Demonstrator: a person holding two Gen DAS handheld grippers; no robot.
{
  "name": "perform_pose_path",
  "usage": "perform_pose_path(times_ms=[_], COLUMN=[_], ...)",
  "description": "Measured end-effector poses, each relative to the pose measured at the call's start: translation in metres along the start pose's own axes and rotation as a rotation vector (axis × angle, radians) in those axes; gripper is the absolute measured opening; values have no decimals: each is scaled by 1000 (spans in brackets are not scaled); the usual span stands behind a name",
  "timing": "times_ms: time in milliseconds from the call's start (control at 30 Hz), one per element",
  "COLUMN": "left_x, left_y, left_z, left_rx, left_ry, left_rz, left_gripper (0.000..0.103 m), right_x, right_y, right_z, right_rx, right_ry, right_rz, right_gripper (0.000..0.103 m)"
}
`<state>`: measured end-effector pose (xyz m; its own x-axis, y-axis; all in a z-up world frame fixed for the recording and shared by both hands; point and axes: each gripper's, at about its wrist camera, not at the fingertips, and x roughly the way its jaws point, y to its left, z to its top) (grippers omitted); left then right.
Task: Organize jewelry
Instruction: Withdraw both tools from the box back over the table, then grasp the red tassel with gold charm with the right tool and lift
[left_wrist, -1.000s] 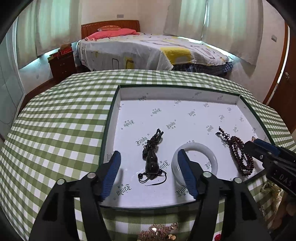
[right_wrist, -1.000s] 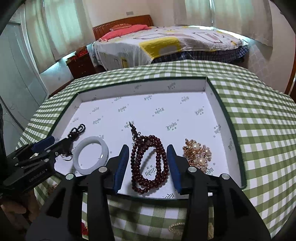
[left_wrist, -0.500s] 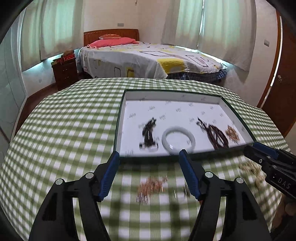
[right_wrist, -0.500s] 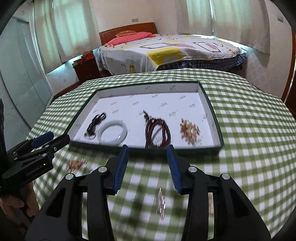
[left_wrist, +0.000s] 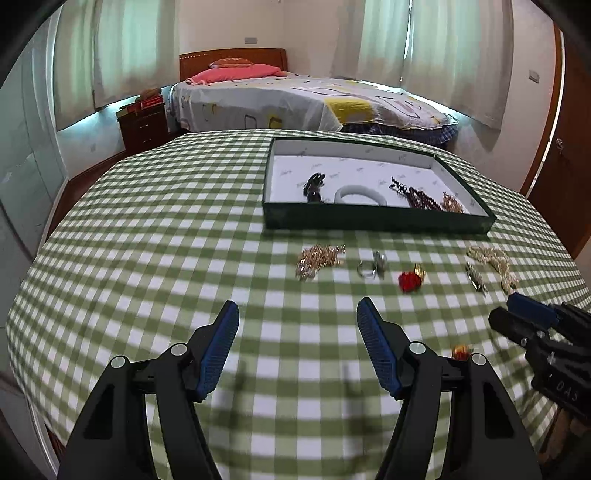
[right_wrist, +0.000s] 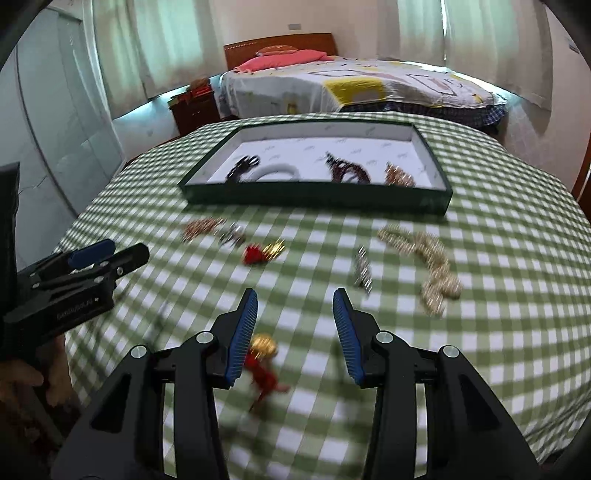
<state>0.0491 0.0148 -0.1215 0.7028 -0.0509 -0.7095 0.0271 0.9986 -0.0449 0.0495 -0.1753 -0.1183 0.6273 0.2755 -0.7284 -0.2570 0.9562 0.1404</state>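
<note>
A dark green tray (left_wrist: 376, 218) on the checked cloth holds a black pendant (left_wrist: 314, 186), a white bangle (left_wrist: 360, 194), dark red beads (left_wrist: 419, 195) and a gold piece (left_wrist: 452, 203). In front of it lie a gold chain (left_wrist: 319, 258), silver rings (left_wrist: 373, 266), a red ornament (left_wrist: 410, 279), a silver clip (right_wrist: 362, 271) and a pearl necklace (right_wrist: 424, 258). My left gripper (left_wrist: 297, 332) stands open over bare cloth, nothing between its fingers. My right gripper (right_wrist: 295, 314) is open too, above a red tassel with a gold ball (right_wrist: 264, 358) by its left finger.
The round table (left_wrist: 147, 229) drops off close behind both grippers. Beyond it stand a bed (left_wrist: 295, 99), a dark nightstand (left_wrist: 142, 123) and a wooden door (left_wrist: 569, 166) at the right. A hand (right_wrist: 22, 376) holds the left gripper's handle.
Both grippers have drawn back from over the tray toward the table's near side. The tray now lies far ahead and the loose jewelry on the cloth has come into view. The jaws kept their widths.
</note>
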Motion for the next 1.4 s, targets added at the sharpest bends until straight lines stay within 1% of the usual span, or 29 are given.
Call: perform_pose_path(times_ms=[200, 300, 400, 533, 633, 700, 733, 867, 1133, 1400], left_x=[-10, -13, -13, -13, -11, -11, -10, -10, -10, -6], left_y=[3, 5, 6, 8, 7, 7, 8, 8, 8, 6], left_z=[-15, -20, -24, -24, -25, -25, -25, -25, -25, -25], left_rx=[-10, -12, -19, -25, -22, -23, -24, -25, -24, -19], left_ry=[0, 6, 11, 12, 17, 20, 21, 21, 23, 32], left_rz=[8, 14, 20, 22, 19, 19, 19, 20, 20, 14], left_gripper=[65, 65, 65, 65, 65, 65, 65, 65, 65, 65], right_x=[-1, 6, 13, 15, 15, 15, 16, 16, 14, 5], right_y=[12, 16, 17, 17, 17, 17, 17, 17, 19, 18], right_z=[-20, -27, -31, -32, -33, -33, -34, -34, -34, -27], right_rx=[-14, -18, -12, -21, -32, -35, -38, -42, -44, -47], right_ry=[18, 40, 73, 78, 79, 81, 83, 83, 80, 34], right_rz=[22, 33, 45, 35, 16, 15, 17, 21, 25, 11], right_gripper=[42, 42, 42, 40, 29, 18, 15, 12, 11, 10])
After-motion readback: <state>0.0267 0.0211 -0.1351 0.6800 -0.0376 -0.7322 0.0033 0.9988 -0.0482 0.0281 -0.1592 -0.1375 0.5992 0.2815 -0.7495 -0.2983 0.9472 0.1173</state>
